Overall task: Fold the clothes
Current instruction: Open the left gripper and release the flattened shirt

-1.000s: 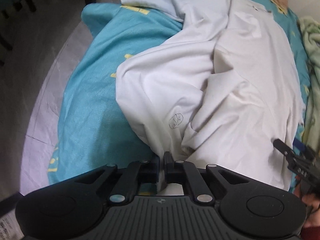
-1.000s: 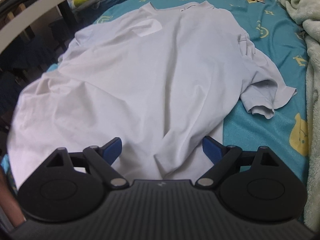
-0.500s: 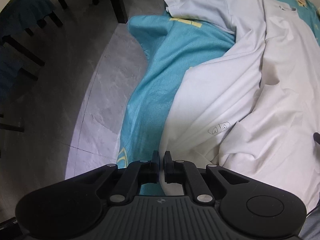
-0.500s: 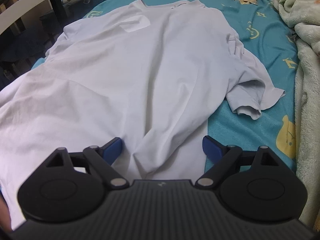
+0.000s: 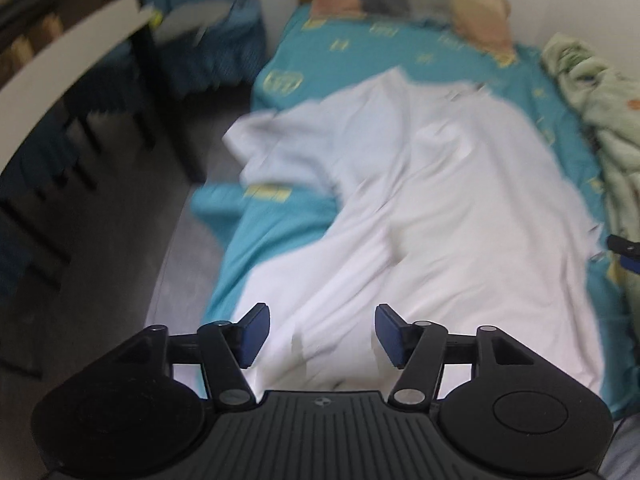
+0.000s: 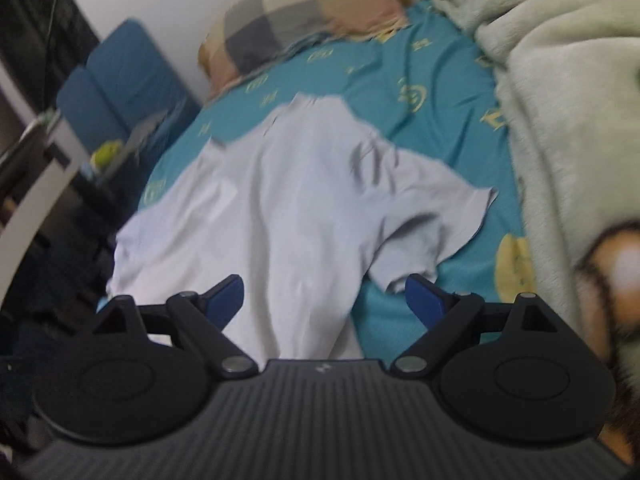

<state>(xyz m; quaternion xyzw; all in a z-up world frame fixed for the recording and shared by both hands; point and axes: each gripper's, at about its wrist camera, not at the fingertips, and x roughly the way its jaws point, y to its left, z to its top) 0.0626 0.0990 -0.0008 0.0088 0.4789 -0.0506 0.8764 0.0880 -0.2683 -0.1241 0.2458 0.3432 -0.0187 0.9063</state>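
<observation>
A white T-shirt (image 5: 420,208) lies spread and wrinkled on the teal bed sheet (image 5: 360,44), collar toward the pillows. Its left side hangs over the bed's edge. My left gripper (image 5: 318,334) is open above the shirt's near hem with nothing between its blue pads. In the right wrist view the same T-shirt (image 6: 280,216) shows one sleeve (image 6: 436,220) flared to the right. My right gripper (image 6: 324,300) is open above the shirt's lower right part, holding nothing. Its tip (image 5: 624,246) shows at the left view's right edge.
Checked pillows (image 6: 304,20) lie at the head of the bed. A pale green fleece blanket (image 6: 560,128) is heaped along the right side. A dark desk with chairs (image 5: 80,92) and grey floor (image 5: 160,240) lie left of the bed. The teal sheet (image 6: 440,80) is bare near the pillows.
My left gripper, shut on the shirt's hem earlier, has opened and let it go. Both grippers have lifted and tilted toward the head of the bed. The shirt lies flatter.
</observation>
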